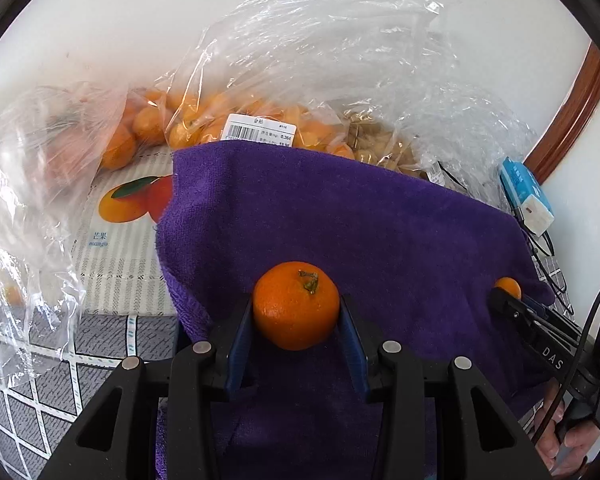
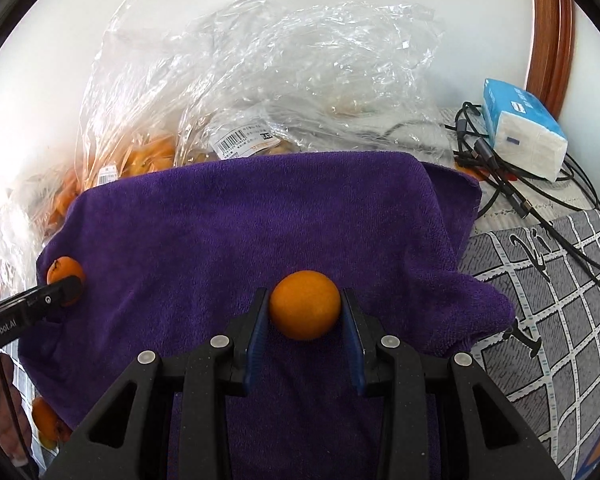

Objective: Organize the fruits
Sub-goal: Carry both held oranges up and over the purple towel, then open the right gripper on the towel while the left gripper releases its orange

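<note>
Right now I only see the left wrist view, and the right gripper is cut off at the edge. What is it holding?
Observer: The right gripper clamps a smooth orange between both pads. No stem shows, unlike your stemmed orange.
Operator: Any fruit I'm missing?
Observer: A loose orange sits just past the purple towel, at the lower left of the right wrist view.
</note>
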Action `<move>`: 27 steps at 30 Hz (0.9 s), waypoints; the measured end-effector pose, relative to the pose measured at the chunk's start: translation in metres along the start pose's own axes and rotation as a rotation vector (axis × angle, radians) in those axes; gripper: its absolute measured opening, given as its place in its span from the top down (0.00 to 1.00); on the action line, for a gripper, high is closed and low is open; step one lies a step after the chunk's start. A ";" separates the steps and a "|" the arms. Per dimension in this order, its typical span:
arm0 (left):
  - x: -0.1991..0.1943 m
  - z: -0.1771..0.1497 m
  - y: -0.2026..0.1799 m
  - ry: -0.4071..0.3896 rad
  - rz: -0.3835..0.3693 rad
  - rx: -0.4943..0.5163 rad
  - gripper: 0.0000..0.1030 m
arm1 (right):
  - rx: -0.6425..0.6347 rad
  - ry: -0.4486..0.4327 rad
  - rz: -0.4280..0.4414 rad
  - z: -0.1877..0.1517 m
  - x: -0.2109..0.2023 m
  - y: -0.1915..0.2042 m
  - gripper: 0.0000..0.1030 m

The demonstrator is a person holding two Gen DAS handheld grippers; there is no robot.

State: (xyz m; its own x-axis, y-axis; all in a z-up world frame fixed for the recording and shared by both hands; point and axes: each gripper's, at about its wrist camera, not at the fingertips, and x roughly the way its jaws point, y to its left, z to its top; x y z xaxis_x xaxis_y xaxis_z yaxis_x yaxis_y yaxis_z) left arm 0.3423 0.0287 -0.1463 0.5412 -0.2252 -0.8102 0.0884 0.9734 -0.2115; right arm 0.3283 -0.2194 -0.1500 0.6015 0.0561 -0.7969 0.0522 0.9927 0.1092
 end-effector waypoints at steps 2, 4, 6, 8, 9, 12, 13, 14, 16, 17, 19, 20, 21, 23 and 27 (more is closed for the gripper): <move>0.000 -0.001 -0.001 0.003 0.006 0.008 0.62 | -0.015 0.001 -0.008 0.000 0.000 0.002 0.66; 0.001 -0.002 -0.003 0.008 0.010 0.014 0.62 | -0.029 0.001 -0.017 -0.001 -0.001 0.004 0.66; 0.002 -0.002 -0.005 0.015 0.013 0.017 0.62 | -0.044 0.000 -0.027 -0.003 -0.001 0.006 0.66; 0.004 -0.002 -0.005 0.024 0.016 0.014 0.61 | -0.055 0.005 -0.032 -0.004 -0.001 0.007 0.65; 0.004 -0.002 -0.005 0.026 0.015 0.011 0.61 | -0.058 0.009 -0.037 -0.005 0.000 0.008 0.64; 0.006 -0.002 -0.005 0.032 0.010 0.006 0.61 | -0.071 0.012 -0.053 -0.007 -0.001 0.010 0.59; 0.006 -0.002 -0.005 0.033 0.008 0.004 0.61 | -0.073 0.010 -0.058 -0.007 -0.003 0.011 0.54; 0.005 -0.003 -0.004 0.034 0.008 0.001 0.61 | -0.074 0.005 -0.061 -0.008 -0.005 0.011 0.49; 0.006 -0.003 -0.005 0.042 0.013 -0.003 0.61 | -0.073 -0.012 -0.062 -0.008 -0.011 0.011 0.46; 0.004 -0.003 -0.005 0.045 0.016 -0.002 0.61 | -0.070 -0.022 -0.064 -0.008 -0.015 0.011 0.43; 0.001 -0.002 -0.008 0.048 0.015 0.002 0.48 | -0.066 -0.037 -0.068 -0.008 -0.024 0.010 0.38; -0.001 -0.003 -0.009 0.045 0.014 0.004 0.44 | -0.063 -0.047 -0.070 -0.009 -0.028 0.010 0.37; -0.005 -0.003 -0.011 0.036 0.015 0.006 0.37 | -0.059 -0.057 -0.076 -0.009 -0.034 0.009 0.36; -0.012 -0.002 -0.015 0.023 0.011 0.021 0.34 | -0.050 -0.068 -0.086 -0.011 -0.042 0.007 0.36; -0.028 0.000 -0.018 -0.002 0.041 0.024 0.33 | -0.038 -0.075 -0.098 -0.019 -0.064 0.005 0.36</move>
State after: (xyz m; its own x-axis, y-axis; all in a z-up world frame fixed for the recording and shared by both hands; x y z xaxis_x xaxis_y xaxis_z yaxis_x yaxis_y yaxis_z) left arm 0.3258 0.0172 -0.1201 0.5467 -0.1846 -0.8168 0.0859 0.9826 -0.1646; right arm 0.2749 -0.2164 -0.1100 0.6534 -0.0479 -0.7555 0.0839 0.9964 0.0094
